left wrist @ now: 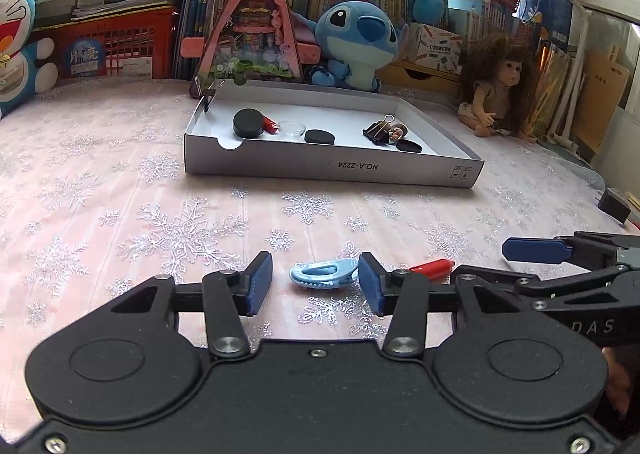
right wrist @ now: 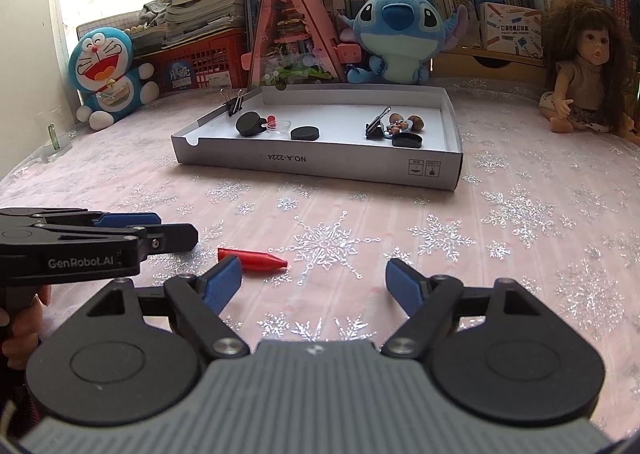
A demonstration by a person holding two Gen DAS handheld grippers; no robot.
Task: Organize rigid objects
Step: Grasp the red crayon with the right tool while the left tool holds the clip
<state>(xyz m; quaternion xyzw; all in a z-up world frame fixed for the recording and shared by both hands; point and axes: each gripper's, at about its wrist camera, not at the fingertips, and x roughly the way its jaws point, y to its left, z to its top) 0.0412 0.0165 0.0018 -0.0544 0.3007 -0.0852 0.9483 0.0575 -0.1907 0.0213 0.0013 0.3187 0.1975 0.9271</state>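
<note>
A light blue hair clip (left wrist: 323,273) lies on the pink snowflake tablecloth between the blue pads of my left gripper (left wrist: 316,284), which is open around it; I cannot tell if the pads touch it. A red crayon-like piece (left wrist: 434,267) lies just right of it and also shows in the right wrist view (right wrist: 252,259). My right gripper (right wrist: 314,280) is open and empty, with the red piece by its left finger. A white cardboard tray (left wrist: 332,170) further back holds black round lids, a binder clip, a clear dish and small trinkets.
Behind the tray (right wrist: 320,166) stand a pink triangular toy house (left wrist: 250,26), a Stitch plush (left wrist: 354,42), a Doraemon plush (right wrist: 108,74), a doll (left wrist: 500,90), red crates and books. A black object (left wrist: 616,204) sits at the right table edge.
</note>
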